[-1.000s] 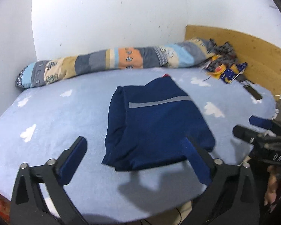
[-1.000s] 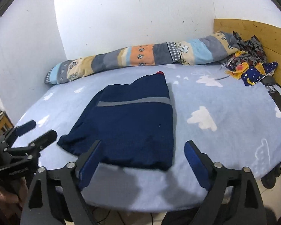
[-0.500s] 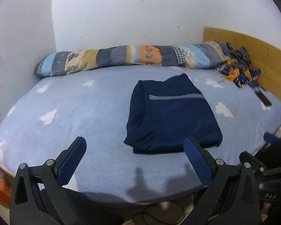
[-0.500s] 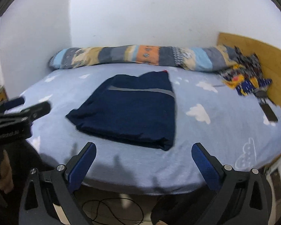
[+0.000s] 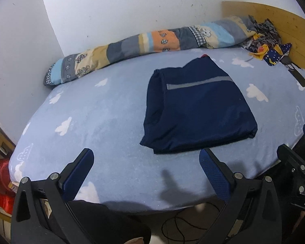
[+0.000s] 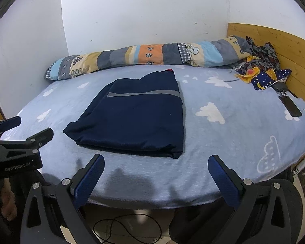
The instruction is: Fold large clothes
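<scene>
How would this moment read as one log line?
navy garment: folded on bed | left gripper: open, empty | right gripper: open, empty

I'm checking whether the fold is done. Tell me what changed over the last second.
Both tools drew back from the folded navy garment. The right tool was just opening its jaws wider, nothing between them; the left tool is open and empty too. The garment lies as it was on the blue bed sheet, and the patchwork quilt roll is unmoved.
</scene>
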The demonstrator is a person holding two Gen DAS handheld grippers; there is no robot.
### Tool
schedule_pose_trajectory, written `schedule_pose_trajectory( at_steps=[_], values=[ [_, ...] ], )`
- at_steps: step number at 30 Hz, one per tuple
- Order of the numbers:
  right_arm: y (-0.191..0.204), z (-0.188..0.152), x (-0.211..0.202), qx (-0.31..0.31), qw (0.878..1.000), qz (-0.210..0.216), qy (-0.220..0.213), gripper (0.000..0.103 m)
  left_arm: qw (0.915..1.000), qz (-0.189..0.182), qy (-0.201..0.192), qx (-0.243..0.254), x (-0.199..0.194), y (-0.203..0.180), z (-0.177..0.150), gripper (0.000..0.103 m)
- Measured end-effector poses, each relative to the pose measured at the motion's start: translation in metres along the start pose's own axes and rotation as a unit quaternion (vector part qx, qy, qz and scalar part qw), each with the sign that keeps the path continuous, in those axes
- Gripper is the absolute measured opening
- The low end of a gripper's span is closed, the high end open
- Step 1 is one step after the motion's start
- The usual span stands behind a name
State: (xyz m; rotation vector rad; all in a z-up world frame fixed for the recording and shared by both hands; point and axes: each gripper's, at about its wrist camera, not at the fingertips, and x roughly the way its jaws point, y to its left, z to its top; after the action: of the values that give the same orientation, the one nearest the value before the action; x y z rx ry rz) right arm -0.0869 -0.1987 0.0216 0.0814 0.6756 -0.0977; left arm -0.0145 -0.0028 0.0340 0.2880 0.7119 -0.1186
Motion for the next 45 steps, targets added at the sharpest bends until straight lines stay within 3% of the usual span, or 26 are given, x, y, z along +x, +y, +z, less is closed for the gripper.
schedule_pose_trajectory(
  at_steps=[4, 45],
  values=[
    [0.0002, -0.0004, -0.0002, -0.005, 1.000, 0.002, -0.001, 0.103, 0.9998, -0.003, 0.018, 0.010, 0.0027, -0.0030, -0.0020, 0.103],
    [0.0031, -0.0011, 0.0005, -0.009, 1.000, 0.002, 0.004, 0.103, 0.9995, 0.006, 0.021, 0.025, 0.0054, -0.0037, -0.0027, 0.103]
  ],
)
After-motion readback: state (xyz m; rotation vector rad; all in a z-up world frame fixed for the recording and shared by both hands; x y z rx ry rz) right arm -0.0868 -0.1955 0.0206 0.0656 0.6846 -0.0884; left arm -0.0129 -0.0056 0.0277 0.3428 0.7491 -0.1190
